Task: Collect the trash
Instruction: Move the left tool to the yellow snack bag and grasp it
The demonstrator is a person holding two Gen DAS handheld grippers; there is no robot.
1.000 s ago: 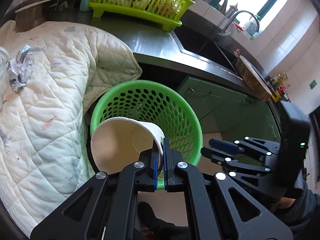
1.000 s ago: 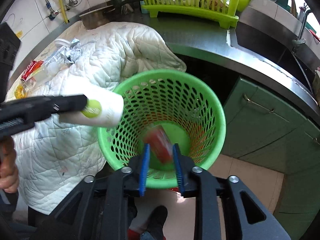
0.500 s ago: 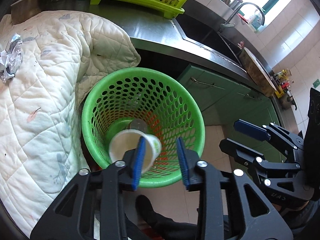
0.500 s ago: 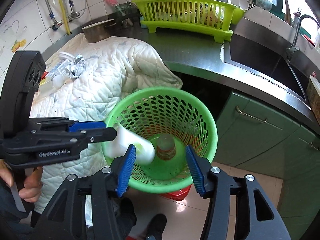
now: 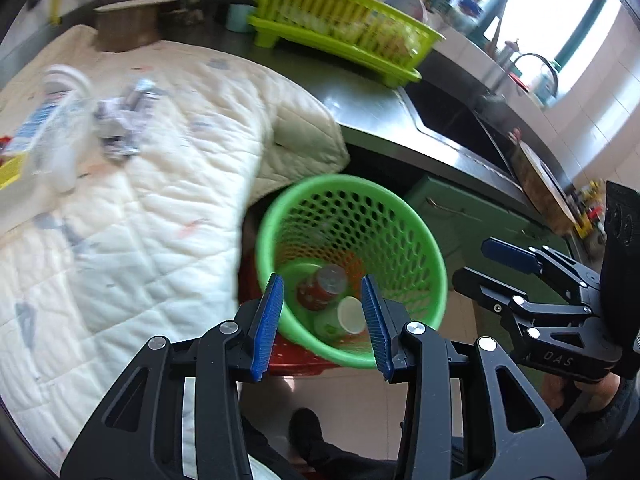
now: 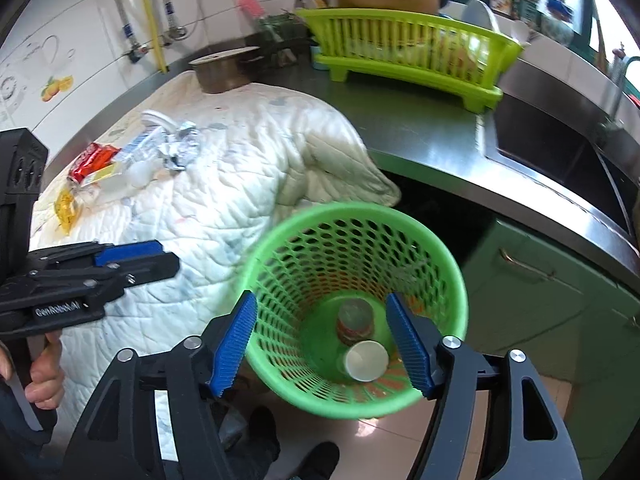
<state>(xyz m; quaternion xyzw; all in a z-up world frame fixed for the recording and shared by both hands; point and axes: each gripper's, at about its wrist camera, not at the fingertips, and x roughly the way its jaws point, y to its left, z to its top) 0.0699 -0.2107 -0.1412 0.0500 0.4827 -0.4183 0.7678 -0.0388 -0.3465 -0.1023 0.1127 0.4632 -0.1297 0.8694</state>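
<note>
Both grippers are hanging over the round green plastic basket with the holey mesh wall (image 6: 432, 264), which sits on the floor right beside the desk edge. Down at the bottom of it lie 2 bits of trash: a white paper cup (image 6: 366, 360) on its side with its open mouth facing up at us, and a red drink can with a silver top (image 6: 354, 320) touching it just behind. In the left wrist view the same cup (image 5: 350, 314) and can (image 5: 322, 286) show between the blue pads.

The left gripper (image 5: 322, 322) has its jaws opening, nothing gripped between them. Same for the right gripper (image 6: 320, 340): jaws opening wide, empty, the basket just seen through the gap.

More trash is still up on the white quilted cloth (image 6: 224, 200) that covers the desk: a crumpled ball of silver foil (image 6: 180, 150), a clear plastic bottle with a white cap (image 6: 146, 140), a red wrapper (image 6: 90, 160) and a yellow one (image 6: 66, 204), all bunched together at the far left, well apart from the basket.
</note>
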